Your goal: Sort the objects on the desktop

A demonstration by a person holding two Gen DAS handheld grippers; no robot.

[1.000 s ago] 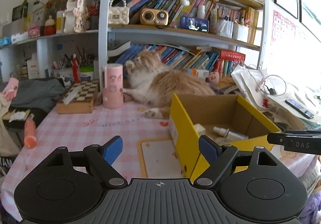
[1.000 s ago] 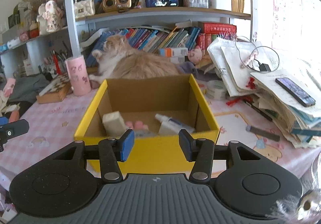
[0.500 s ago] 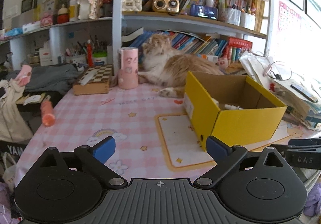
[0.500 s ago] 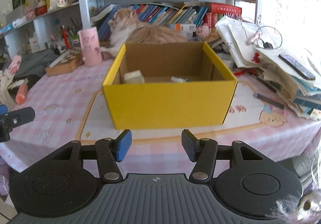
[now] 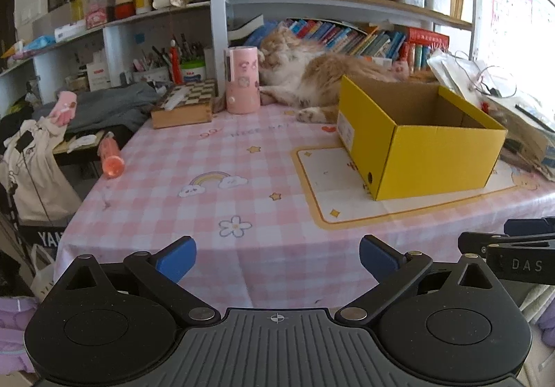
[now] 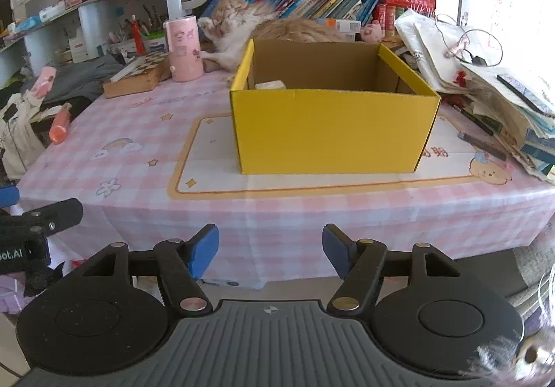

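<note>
On the pink checked surface (image 6: 145, 130): yellow box (image 6: 329, 130) standing; left tool (image 5: 275, 257) and right tool (image 6: 270, 250) both opening, holding nothing.

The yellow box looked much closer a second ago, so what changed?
Both grippers backed away from the yellow box to the table's near edge, their jaws opening with nothing between them: left gripper, right gripper. The box, pink cup and cat stayed put.
</note>
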